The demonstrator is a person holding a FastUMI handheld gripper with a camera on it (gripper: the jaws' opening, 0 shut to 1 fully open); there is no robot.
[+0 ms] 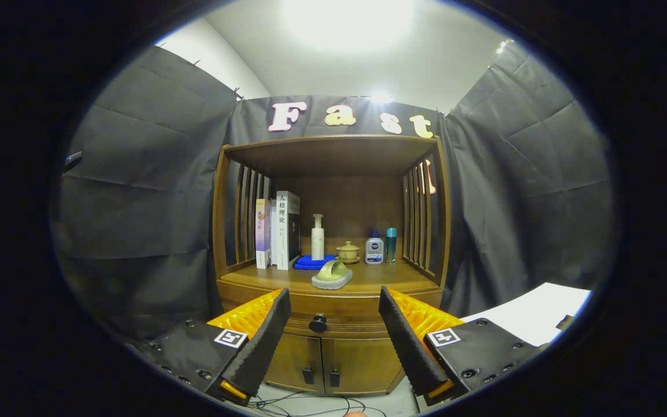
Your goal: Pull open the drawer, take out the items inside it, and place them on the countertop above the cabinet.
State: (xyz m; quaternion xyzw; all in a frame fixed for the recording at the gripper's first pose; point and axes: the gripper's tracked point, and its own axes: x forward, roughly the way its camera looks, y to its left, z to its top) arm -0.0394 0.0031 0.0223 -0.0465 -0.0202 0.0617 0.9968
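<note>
I have the gripper held wide and released, its two fingers spread apart with nothing between them but air. Beyond them, framed in the gap, is the wooden cabinet. Its drawer is closed, and the dark round knob on its front sits between my fingers, a little nearer the left one and clear of both. Under the drawer I see two cabinet doors, each with a small dark handle near the middle seam.

The worktop above the drawer carries several things inside a slatted wooden surround. Upright books stand at the left. Just right of them a white pump bottle stands behind a folded blue cloth. Near the front edge a gold-coloured rounded piece rests on a grey stone-like base. Farther back sits a small lidded tea bowl on a saucer, then a white bottle with a blue cap and just beside it a slim teal bottle.

Cables trail on the floor below the cabinet. A white sheet lies off to the right, beyond the right finger.
</note>
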